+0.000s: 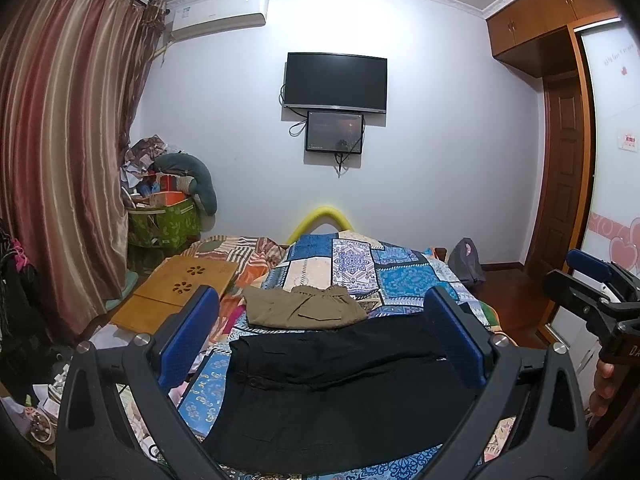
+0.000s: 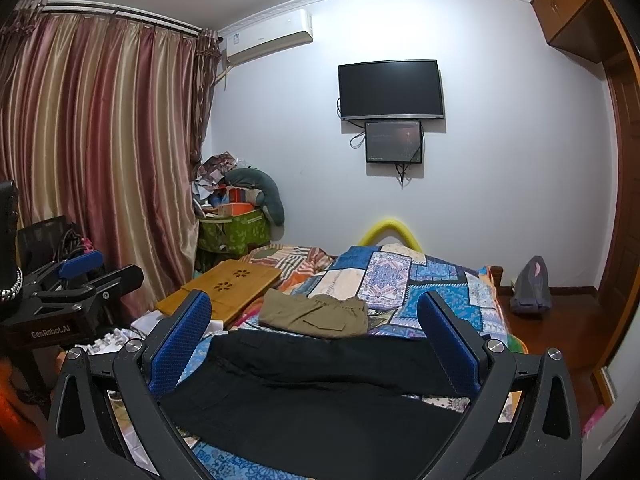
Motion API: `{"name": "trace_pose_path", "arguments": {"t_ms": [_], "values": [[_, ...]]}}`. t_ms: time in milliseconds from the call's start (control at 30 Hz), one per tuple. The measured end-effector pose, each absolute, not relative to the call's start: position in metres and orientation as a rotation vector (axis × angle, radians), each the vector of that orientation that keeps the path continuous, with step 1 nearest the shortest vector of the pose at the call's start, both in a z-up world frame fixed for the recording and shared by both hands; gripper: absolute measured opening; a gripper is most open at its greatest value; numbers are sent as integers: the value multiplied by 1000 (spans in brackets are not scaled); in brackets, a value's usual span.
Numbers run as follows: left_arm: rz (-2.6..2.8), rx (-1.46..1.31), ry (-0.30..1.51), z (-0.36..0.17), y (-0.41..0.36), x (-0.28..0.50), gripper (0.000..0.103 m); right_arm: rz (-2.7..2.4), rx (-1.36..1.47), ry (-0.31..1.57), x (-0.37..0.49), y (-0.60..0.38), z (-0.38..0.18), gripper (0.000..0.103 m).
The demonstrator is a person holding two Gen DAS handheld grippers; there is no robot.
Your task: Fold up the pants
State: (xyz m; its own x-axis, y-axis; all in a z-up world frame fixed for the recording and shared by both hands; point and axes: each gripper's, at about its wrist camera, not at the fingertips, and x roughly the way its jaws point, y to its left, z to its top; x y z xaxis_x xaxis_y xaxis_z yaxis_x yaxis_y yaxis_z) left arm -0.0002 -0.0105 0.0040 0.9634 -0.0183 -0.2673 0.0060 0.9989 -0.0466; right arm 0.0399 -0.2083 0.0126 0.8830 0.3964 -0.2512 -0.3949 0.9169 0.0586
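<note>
1. The left gripper (image 1: 320, 332) is seen from its own camera with its two blue-padded fingers (image 1: 188, 336) spread wide; nothing is held between them.
2. The black pants (image 1: 340, 384) are laid flat on a patchwork bedspread (image 1: 400, 276), directly below and ahead of the left gripper, filling the gap between its fingers without being pinched.
3. The right gripper (image 2: 316, 336) is likewise spread wide and empty, and the same black pants (image 2: 320, 384) are spread beneath and between its fingers, not gripped.
4. Just beyond the black pants, past both grippers' fingertips, a folded khaki garment (image 1: 304, 308) is laid on the bedspread, its near edge touching or overlapping the black cloth.
5. Further ahead and to the left of the grippers, a wooden lap desk (image 1: 180, 288) with flower-shaped cut-outs is rested on the bed.
6. In the right wrist view, the left gripper's body is visible at the far left, and the words "GenRobot.AI" (image 2: 50, 333) can be read on it.
7. On the far wall ahead, a dark television (image 1: 335, 82) is mounted with a smaller screen (image 1: 334, 132) below it; the writing on that screen is too small to be read.
</note>
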Motion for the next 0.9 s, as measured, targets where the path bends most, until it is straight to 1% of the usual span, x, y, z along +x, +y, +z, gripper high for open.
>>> {"name": "trace_pose_path", "arguments": {"t_ms": [900], "values": [[-10, -61, 271, -2, -3, 4, 103, 416, 12, 273, 41, -206, 11, 103]]}}
